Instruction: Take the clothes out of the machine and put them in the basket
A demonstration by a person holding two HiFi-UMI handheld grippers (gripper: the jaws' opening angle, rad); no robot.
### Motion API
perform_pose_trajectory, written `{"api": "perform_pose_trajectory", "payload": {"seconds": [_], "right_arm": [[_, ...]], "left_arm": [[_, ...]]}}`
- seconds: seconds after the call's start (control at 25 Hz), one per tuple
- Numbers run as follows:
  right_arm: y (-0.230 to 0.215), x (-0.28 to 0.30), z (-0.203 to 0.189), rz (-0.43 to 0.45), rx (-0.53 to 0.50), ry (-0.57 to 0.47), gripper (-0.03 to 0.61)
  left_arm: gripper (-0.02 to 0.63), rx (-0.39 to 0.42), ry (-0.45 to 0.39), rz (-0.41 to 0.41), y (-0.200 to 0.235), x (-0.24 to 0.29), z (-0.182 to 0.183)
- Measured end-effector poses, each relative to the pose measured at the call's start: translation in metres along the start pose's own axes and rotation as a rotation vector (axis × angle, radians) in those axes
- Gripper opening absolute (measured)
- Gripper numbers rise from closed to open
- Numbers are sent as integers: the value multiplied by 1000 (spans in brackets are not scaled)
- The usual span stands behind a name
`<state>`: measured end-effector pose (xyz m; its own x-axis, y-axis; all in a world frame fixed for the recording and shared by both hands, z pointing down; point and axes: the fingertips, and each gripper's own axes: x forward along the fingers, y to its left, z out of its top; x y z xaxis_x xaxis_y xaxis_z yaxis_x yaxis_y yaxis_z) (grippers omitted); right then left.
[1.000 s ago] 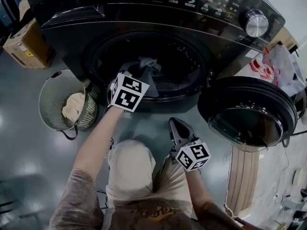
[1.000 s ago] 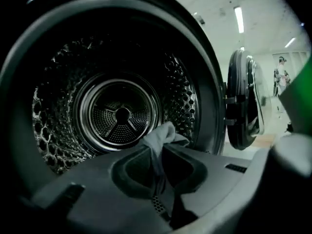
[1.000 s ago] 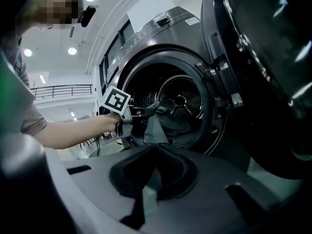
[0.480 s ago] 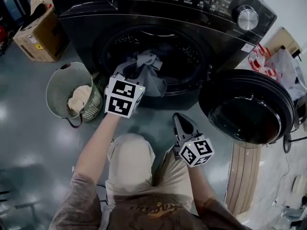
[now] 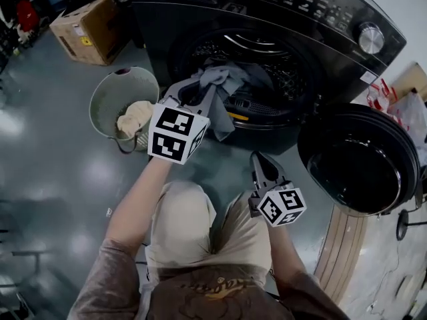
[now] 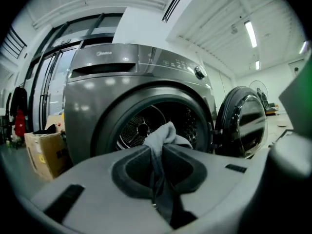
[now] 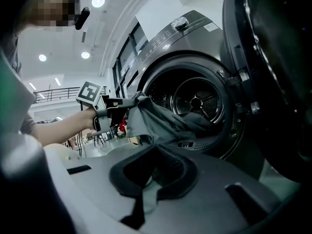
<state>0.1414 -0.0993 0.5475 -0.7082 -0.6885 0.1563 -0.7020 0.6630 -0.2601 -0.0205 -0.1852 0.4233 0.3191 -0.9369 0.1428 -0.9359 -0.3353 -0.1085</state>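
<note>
Grey cloth garment (image 5: 220, 84) pinched in closed left hand-held gripper (image 5: 191, 91), trailing from dark front-loading washing machine (image 5: 313, 15), right hand-held gripper (image 5: 261, 159) closed, empty

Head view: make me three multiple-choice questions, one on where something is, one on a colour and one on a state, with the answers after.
1. Where is the basket?
A) on the floor, left of the machine
B) inside the drum
C) on top of the machine

2. What colour is the cloth in the left gripper?
A) red
B) grey
C) yellow

3. How is the door?
A) shut
B) open
C) missing

Answers:
1 A: it stands on the floor by the machine's left side.
2 B: grey fabric is pinched between the jaws.
3 B: it hangs swung out at the machine's right.
</note>
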Motion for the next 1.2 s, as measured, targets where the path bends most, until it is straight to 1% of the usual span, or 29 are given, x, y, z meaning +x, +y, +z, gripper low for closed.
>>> {"api": "perform_pose_trajectory", "payload": {"seconds": [0.16, 0.28, 0.56, 0.72, 0.96, 1.2], "right_arm": [[15, 11, 1, 70, 16, 16, -3], [27, 18, 2, 113, 12, 24, -3], [63, 42, -2, 213, 9, 40, -3], [83, 51, -4, 267, 5, 49, -3], [101, 59, -5, 311, 4, 50, -3], [103, 60, -7, 312, 10, 50, -3]], "left_arm": [[56, -26, 13, 55, 13, -24, 3], [57, -40, 2, 96, 24, -43, 7], [55, -96, -23, 212, 65, -98, 9], [55, -99, -43, 278, 85, -124, 17], [55, -102, -43, 334, 101, -149, 17], [55, -102, -15, 377, 118, -152, 4]]}}
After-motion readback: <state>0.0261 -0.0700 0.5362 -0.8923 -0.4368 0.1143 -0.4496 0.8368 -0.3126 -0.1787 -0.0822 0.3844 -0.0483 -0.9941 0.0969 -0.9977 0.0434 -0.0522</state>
